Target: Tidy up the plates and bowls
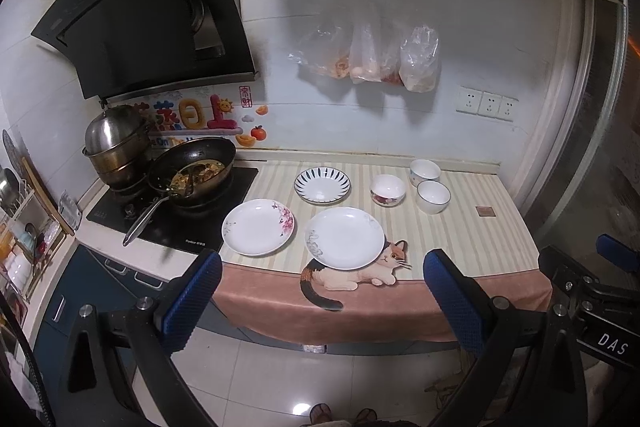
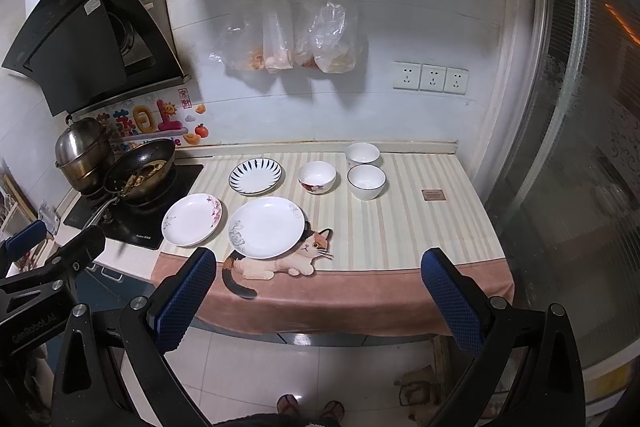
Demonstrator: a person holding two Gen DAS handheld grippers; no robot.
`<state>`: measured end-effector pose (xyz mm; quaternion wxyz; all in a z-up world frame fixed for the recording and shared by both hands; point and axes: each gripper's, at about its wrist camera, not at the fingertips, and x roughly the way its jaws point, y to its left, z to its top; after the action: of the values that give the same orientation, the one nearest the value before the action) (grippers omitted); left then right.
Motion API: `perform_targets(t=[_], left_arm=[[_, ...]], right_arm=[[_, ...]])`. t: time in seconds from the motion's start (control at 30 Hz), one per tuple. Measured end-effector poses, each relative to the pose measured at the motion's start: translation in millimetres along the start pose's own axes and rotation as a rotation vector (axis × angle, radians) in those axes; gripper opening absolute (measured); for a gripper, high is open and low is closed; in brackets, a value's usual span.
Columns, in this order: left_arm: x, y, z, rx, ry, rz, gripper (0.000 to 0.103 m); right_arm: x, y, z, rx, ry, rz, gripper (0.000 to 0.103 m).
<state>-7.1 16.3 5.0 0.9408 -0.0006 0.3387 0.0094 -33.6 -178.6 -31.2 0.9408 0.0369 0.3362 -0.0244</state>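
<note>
I hold both grippers back from the counter, left gripper [image 1: 322,297] and right gripper [image 2: 318,293] spread wide, empty. Three plates [image 2: 266,227] and three bowls [image 2: 366,181] lie separately on the striped mat [image 2: 420,231]. I judge them ceramic: stiff, glazed, slippery, breakable. Best hold is the rim edge. The mat looks soft. The wok [image 2: 140,175] on the hob crowds the left.

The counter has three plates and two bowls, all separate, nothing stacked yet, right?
Not quite: there are three bowls, not two. The right wrist view shows a floral bowl and two blue-rimmed bowls beside the three plates, all unstacked.
</note>
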Motion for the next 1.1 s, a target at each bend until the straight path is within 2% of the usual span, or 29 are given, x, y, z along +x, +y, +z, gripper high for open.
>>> perform_targets(t=[1.1], left_arm=[[2, 12, 3, -0.009, 0.004, 0.0, 0.103]], right_arm=[[3, 7, 6, -0.01, -0.015, 0.011, 0.103]])
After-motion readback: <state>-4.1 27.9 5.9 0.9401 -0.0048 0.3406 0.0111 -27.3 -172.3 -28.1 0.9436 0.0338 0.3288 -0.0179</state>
